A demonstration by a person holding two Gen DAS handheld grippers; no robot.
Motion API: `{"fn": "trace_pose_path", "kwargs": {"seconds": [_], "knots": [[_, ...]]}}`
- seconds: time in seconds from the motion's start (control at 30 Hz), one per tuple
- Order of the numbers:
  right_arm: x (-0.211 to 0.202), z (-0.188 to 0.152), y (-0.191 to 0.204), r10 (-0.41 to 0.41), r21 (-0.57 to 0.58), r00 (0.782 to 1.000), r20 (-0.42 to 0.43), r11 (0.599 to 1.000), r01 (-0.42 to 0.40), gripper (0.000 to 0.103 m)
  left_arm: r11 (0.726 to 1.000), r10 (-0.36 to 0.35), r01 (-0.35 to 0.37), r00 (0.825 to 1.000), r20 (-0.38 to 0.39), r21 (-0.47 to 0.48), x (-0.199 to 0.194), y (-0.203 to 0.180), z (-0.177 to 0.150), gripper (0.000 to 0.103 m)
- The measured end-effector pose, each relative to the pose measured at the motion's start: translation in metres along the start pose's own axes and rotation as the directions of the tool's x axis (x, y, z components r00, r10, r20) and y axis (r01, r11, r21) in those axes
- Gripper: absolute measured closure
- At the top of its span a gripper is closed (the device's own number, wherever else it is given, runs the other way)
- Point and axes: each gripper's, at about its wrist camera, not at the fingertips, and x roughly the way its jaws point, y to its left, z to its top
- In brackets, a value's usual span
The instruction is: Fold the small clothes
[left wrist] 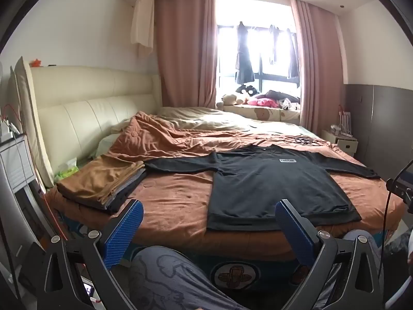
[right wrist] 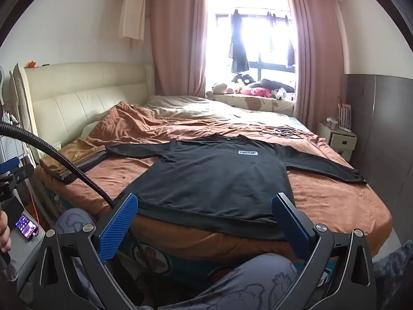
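A black long-sleeved shirt lies spread flat on the orange bedspread, sleeves out to both sides, hem at the near bed edge, a small white label on its chest. It also shows in the right wrist view. My left gripper is open and empty, held before the bed edge, left of the hem. My right gripper is open and empty, just in front of the hem's middle.
A stack of folded clothes, brown on top, sits at the bed's near left, and shows in the right wrist view. Cables lie beyond the shirt. A cream headboard is left, a nightstand right. A phone glows lower left.
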Motion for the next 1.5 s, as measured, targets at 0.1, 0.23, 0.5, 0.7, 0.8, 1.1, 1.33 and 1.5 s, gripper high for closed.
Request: {"fn": "trace_pose_path", "kwargs": {"seconds": [0.1,0.23,0.5,0.7,0.8,1.1,1.33,1.5], "knots": [[0.002,-0.001,0.0,-0.001,0.001,1.0,0.002,1.0,0.001,0.0,1.0,0.005,-0.005,1.0,-0.004,0.01,0.003,0.0,0.0,0.0],[0.0,0.001,0.008,-0.002,-0.009,1.0,0.008,1.0,0.002,0.0,1.0,-0.009,0.01,0.999,0.041,-0.007,-0.005,0.007,0.001,0.0],[0.001,0.002,0.003,0.019,0.007,1.0,0.022,1.0,-0.019,0.0,1.0,-0.006,0.006,0.999,0.05,0.004,-0.009,0.015,0.001,0.0],[0.005,0.003,0.005,0.024,-0.005,1.0,0.009,1.0,-0.024,0.0,1.0,-0.005,0.005,0.998,0.055,-0.001,-0.007,0.014,0.001,0.0],[0.008,0.004,0.007,0.023,-0.007,1.0,0.006,1.0,-0.023,0.0,1.0,-0.004,0.004,0.999,0.048,-0.002,-0.004,0.014,0.002,0.0],[0.008,0.001,0.004,0.03,0.005,1.0,0.003,1.0,-0.03,0.0,1.0,-0.009,0.01,0.999,0.049,-0.003,-0.003,0.017,0.002,0.0],[0.005,0.001,0.003,0.018,0.019,1.0,-0.003,1.0,-0.018,0.0,1.0,-0.02,0.021,0.998,0.052,-0.007,-0.004,0.018,0.003,0.0],[0.0,0.004,0.004,0.015,0.027,1.0,-0.001,1.0,-0.015,0.0,1.0,-0.028,0.028,0.999,0.043,-0.008,-0.007,0.019,0.0,0.0]]}}
